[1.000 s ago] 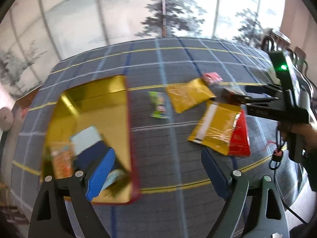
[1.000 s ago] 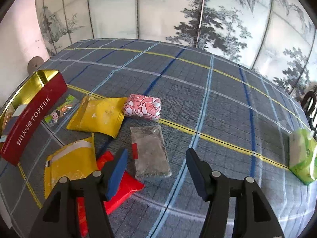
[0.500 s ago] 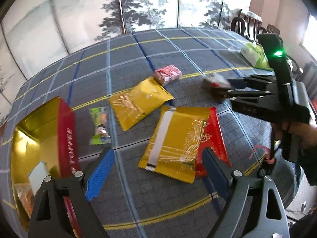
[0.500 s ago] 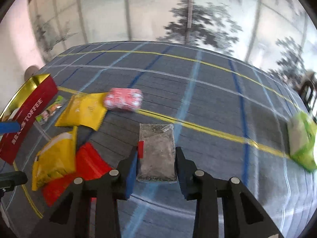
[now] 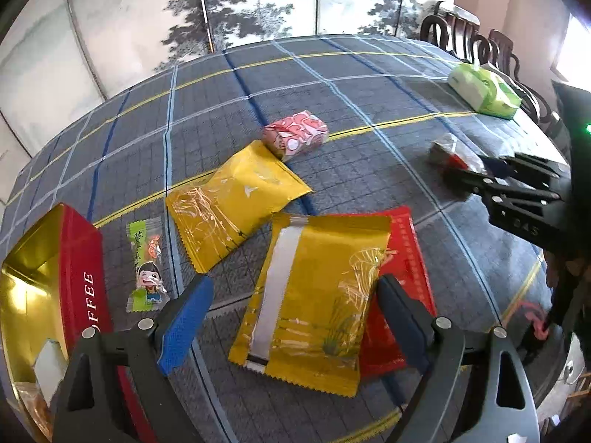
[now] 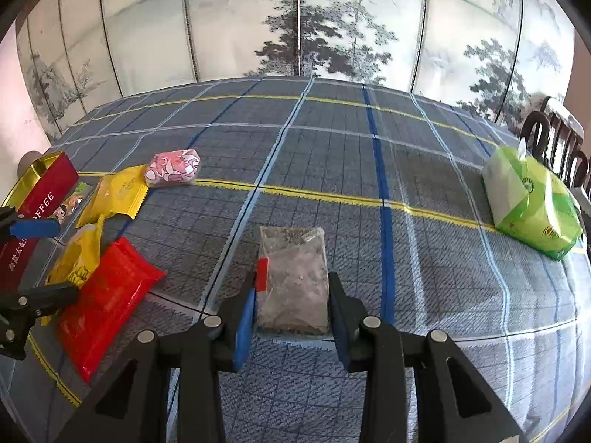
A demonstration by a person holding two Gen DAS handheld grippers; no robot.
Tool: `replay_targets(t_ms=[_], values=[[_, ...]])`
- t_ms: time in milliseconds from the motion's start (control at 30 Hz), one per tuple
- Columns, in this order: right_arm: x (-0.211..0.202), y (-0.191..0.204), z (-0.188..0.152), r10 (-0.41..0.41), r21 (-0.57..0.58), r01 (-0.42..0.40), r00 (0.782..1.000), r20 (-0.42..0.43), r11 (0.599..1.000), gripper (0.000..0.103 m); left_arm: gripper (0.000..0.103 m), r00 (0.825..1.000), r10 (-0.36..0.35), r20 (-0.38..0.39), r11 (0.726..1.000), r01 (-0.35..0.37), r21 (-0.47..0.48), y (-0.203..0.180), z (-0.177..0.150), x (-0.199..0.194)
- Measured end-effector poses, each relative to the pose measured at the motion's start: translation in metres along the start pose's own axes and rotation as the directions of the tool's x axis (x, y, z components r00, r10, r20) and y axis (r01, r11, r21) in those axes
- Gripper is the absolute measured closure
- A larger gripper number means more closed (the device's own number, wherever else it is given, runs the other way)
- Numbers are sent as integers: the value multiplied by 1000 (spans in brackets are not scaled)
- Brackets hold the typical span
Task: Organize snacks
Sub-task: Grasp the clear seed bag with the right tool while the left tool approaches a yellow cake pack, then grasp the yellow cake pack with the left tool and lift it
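Closed right gripper (image 6: 291, 306) on clear flat packet of grey snack (image 6: 293, 280) over checked blue worktop (image 6: 406, 147), lifted slightly; moved wide-open, empty left gripper (image 5: 291, 317) from red-and-gold toffee box (image 5: 79, 277) above yellow foil packet (image 5: 317, 295), likely next.

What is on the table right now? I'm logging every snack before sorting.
Toffee tin: 1, red outside, gold inside, left edge.
Candy stick: 1, green, beside tin.
Yellow packets: 2, centre; the nearer one overlaps the red packet.
Red packet: 1, under it.
Pink packet: 1, behind.
Clear packet: 1, greyish, gripped.
Tissue pack: 1, green, far right.
Left gripper: open.
Right gripper: shut on clear packet.
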State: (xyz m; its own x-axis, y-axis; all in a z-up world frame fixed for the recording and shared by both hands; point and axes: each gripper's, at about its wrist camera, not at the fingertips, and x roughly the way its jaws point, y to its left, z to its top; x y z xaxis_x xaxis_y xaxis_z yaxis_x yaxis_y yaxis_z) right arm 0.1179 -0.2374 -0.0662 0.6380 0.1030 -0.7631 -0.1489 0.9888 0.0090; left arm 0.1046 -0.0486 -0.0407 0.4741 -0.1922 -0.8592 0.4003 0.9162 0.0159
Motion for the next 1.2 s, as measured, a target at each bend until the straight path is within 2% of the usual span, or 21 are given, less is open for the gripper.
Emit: replay_targets(t_ms=[233, 367, 433, 467, 700, 867, 1200], values=[[0, 5, -1, -14, -9, 14, 1000, -4, 1000, 67, 17, 1000, 7, 0, 998, -7, -57, 11, -1, 5], [1, 7, -1, -18, -12, 18, 1000, -5, 1000, 67, 33, 1000, -22, 3, 995, 23, -97, 16, -4, 2], [1, 7, -1, -19, -12, 18, 1000, -5, 1000, 67, 43, 1000, -2, -11, 995, 1, -100, 17, -7, 3], [1, 7, -1, -19, -12, 18, 1000, -5, 1000, 67, 43, 999, 24, -35, 995, -27, -93, 17, -10, 7], [1, 7, -2, -19, -12, 19, 1000, -4, 1000, 67, 40, 999, 51, -4, 992, -51, -118, 17, -16, 5], [1, 7, -2, -19, -12, 19, 1000, -4, 1000, 67, 52, 998, 57, 1, 991, -56, -123, 17, -16, 3], [1, 8, -2, -27, -15, 27, 1000, -3, 1000, 67, 53, 997, 77, 6, 990, -76, -122, 13, -20, -9]])
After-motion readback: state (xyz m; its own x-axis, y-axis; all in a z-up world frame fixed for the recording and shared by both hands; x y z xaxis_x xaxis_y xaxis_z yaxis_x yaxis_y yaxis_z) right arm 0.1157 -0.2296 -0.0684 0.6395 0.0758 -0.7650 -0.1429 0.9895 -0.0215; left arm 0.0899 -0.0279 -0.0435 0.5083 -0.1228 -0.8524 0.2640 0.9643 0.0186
